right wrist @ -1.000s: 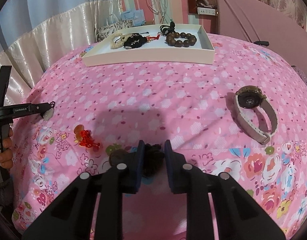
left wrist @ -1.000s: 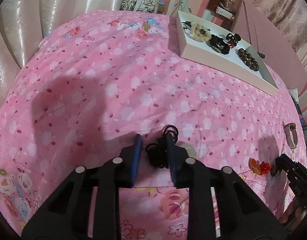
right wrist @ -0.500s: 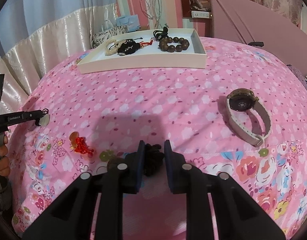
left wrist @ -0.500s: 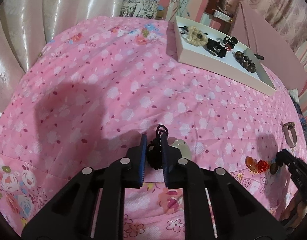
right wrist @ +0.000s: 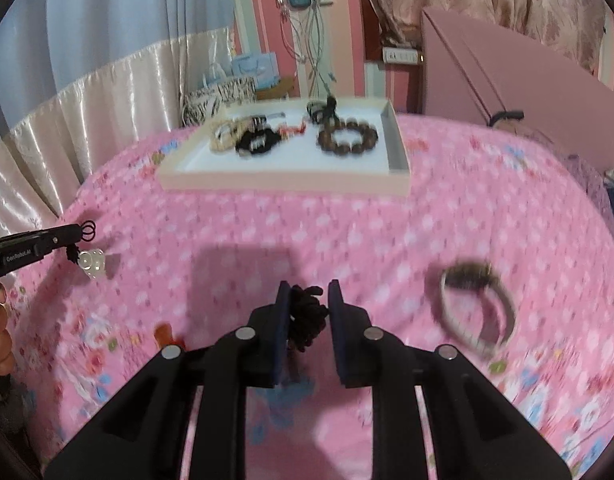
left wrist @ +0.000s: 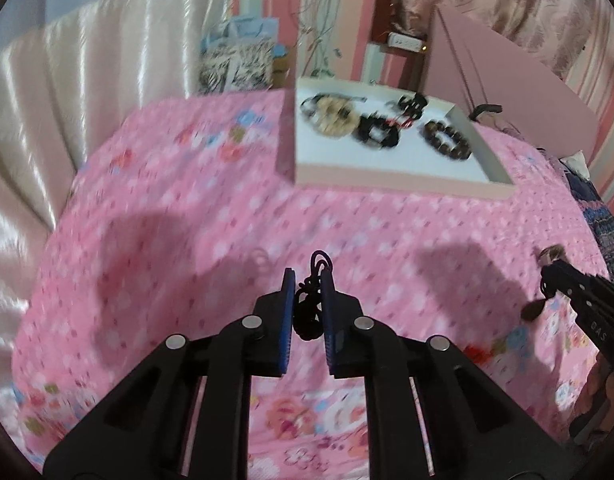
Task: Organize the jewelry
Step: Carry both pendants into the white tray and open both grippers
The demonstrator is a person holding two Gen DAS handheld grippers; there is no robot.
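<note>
- Left gripper (left wrist: 308, 280) clenched on a black cord (left wrist: 307, 304), near side of the white tray (left wrist: 387, 180).
- Right gripper (right wrist: 309, 294) grasped a black knotted cord (right wrist: 305, 316), nearer me than that tray.

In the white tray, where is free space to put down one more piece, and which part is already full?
The white tray is bare along its near edge, in front of the bracelets. The far half is crowded: cream bracelet, black bracelet and brown bead bracelet lie in a row. Its near right corner, beside the brown beads, is also free.
</note>
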